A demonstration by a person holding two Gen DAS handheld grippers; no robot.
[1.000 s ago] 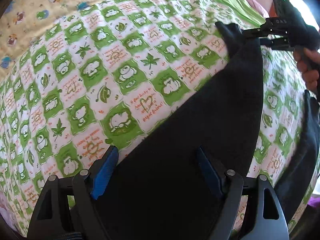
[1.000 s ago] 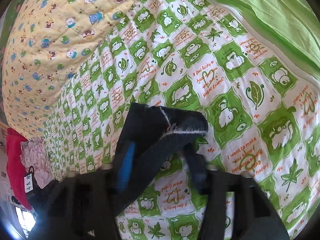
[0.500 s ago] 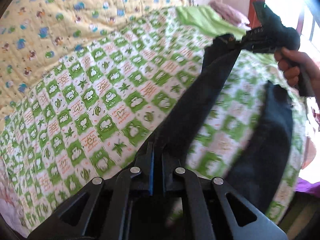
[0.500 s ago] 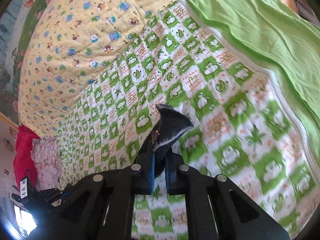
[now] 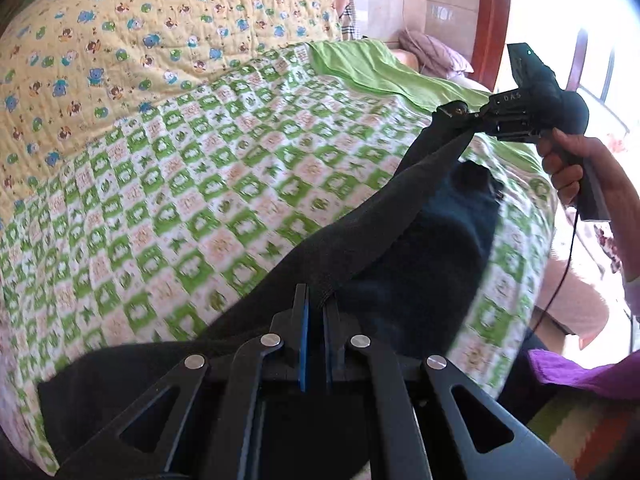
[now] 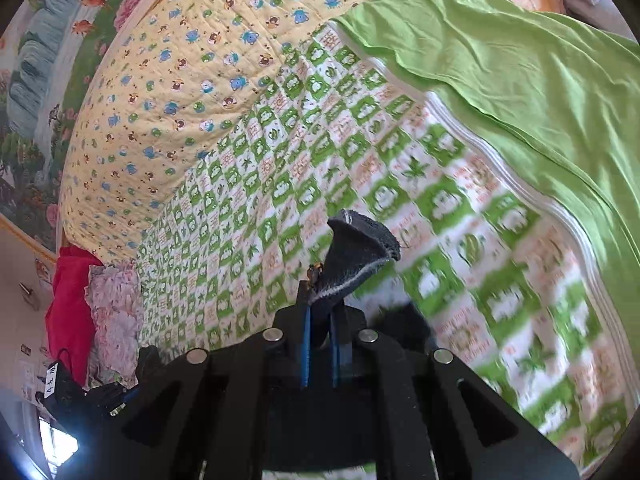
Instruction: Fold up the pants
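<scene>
A bed (image 5: 100, 92) is being covered by a yellow quilt (image 6: 192, 80) printed with small animals, a green and white checked blanket (image 5: 192, 200) and a plain green sheet (image 6: 520, 80). Across the near part of the checked blanket, a pair of black pants (image 5: 400, 240) is being held up off the bed between the two grippers, stretched as a dark band from the lower middle of the left wrist view up to the right; the second leg is hanging below it and is draped over the bed's edge.

The left gripper (image 5: 315, 304) is being kept closed on a fold of the pants, its blue-lined fingers (image 5: 304, 332) pressed nearly together with the cloth pinched between them. The right gripper (image 6: 320, 312) is likewise being kept clamped on an end of the pants, a corner of dark fabric with a pale stitched edge (image 6: 360, 248) sticking up past its fingertips. In the left wrist view, that gripper is being gripped by a bare hand (image 5: 568, 168).

A red cloth (image 6: 70, 300) and a floral cloth (image 6: 114, 312) are lying at the far end of the bed.
</scene>
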